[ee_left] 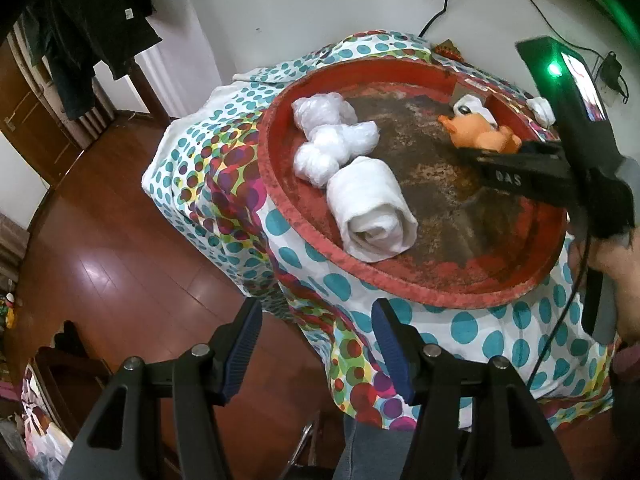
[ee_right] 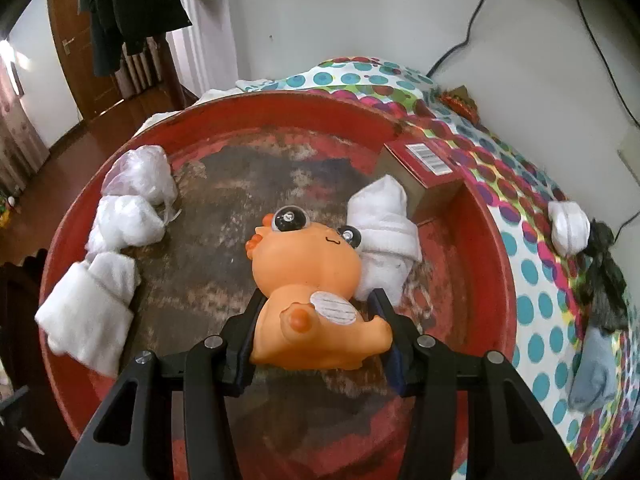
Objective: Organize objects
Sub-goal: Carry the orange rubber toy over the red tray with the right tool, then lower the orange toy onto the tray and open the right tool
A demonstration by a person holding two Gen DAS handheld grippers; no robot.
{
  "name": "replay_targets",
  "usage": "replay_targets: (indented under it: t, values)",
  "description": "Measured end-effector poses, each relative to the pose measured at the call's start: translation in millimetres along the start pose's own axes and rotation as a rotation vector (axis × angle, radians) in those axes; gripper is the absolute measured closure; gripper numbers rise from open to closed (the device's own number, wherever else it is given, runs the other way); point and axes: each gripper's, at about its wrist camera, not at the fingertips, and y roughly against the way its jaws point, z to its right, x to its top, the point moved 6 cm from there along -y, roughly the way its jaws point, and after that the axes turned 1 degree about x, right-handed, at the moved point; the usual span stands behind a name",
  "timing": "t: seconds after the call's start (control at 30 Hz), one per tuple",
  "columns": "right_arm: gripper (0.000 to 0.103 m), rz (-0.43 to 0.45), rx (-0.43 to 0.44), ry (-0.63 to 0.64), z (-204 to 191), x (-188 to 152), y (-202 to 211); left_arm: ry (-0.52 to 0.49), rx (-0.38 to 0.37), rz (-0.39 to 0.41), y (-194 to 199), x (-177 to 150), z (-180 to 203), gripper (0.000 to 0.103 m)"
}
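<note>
A round red tray [ee_right: 490,264] [ee_left: 280,200] sits on a table with a dotted cloth [ee_left: 472,328]. My right gripper [ee_right: 318,312] is shut on an orange toy dinosaur [ee_right: 308,276] [ee_left: 480,134] and holds it over the tray's middle. A rolled white towel [ee_left: 370,214] [ee_right: 86,308] and two white plastic bundles [ee_left: 332,140] [ee_right: 128,200] lie along the tray's left rim. A folded white cloth [ee_right: 384,232] lies just behind the toy. My left gripper [ee_left: 316,334] is open and empty, off the table's near edge.
A red-topped cardboard box [ee_right: 424,172] stands at the tray's far rim. On the cloth to the right lie a small white roll [ee_right: 568,226], a black bundle [ee_right: 604,276] and a grey item [ee_right: 592,372]. A wall with cables is behind; wooden floor [ee_left: 120,260] is at left.
</note>
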Motion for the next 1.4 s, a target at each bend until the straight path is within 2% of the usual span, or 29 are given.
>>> replay_targets:
  t: [0.27,0.43,0.57,0.83,0.93,1.0,1.27,1.4]
  values:
    - [0.052,-0.030,0.013,0.024,-6.5,-1.9,-7.7,-0.003,0.006,-0.010,-3.1,0.3,-0.1,0.045]
    - [0.050,-0.003,0.020,0.034,-9.1,-2.2,1.8,-0.006,0.007,-0.012,-2.8,0.1,1.8,0.045]
    - [0.043,0.019,0.028,0.039,-8.3,-4.7,15.3,-0.008,0.008,-0.010,-1.1,0.5,4.5,0.045]
    - [0.043,0.063,0.085,-0.002,1.4,-20.0,47.2,-0.018,-0.003,-0.005,5.1,-2.1,18.1,0.045]
    - [0.041,0.091,0.092,-0.025,10.7,-27.3,63.5,-0.034,0.000,0.002,9.9,-1.9,26.3,0.045]
    - [0.034,0.107,0.090,-0.049,21.2,-33.3,74.9,-0.046,-0.003,0.008,13.2,-1.5,33.0,0.045]
    - [0.033,0.137,0.056,-0.141,72.0,-60.4,105.9,-0.107,-0.030,0.029,24.6,-3.0,69.0,0.045]
    - [0.030,0.140,0.034,-0.186,101.2,-82.6,118.1,-0.138,-0.037,0.042,29.7,-3.2,88.7,0.045]
